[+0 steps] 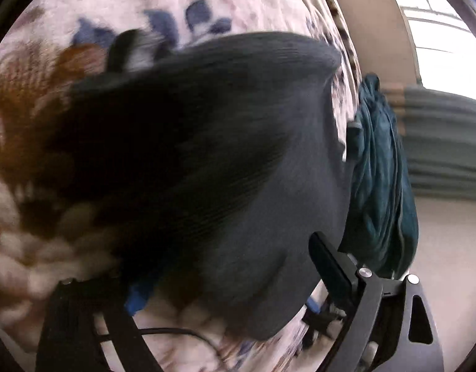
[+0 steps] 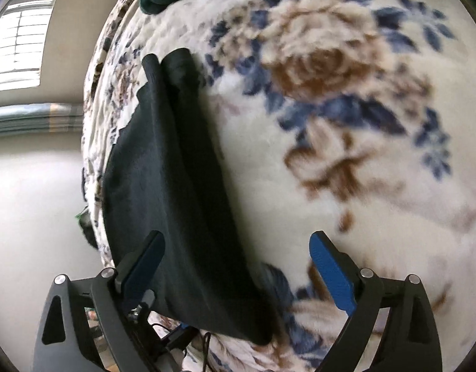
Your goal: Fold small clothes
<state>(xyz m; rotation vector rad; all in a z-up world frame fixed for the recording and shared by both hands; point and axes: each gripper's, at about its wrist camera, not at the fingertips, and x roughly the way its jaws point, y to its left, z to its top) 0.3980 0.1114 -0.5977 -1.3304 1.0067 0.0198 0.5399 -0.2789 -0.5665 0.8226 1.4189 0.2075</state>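
The right gripper (image 2: pixel 238 266) hangs with jaws spread wide, released, above the dark garment (image 2: pixel 175 186) lying near the left edge of the floral blanket (image 2: pixel 346 170). The left gripper (image 1: pixel 225 279) is draped by that cloth; its grip cannot be told. Farther off, a teal garment (image 1: pixel 380 170) sits bunched at the blanket's edge.

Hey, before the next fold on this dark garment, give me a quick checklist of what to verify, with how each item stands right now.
1. Right tool open: ok, blue pads wide apart, nothing between them.
2. Left tool holding the garment: cannot tell, cloth covers one finger; only the other finger shows.
3. Garment on the blanket: ok in the right view, lying near the bed edge.
4. Garment flat: not ok, a ridge runs along it and the left view shows it billowing.
5. Teal cloth apart from the fold: ok, it hangs off to the side.
6. Image sharp: not ok, the left view is blurred.
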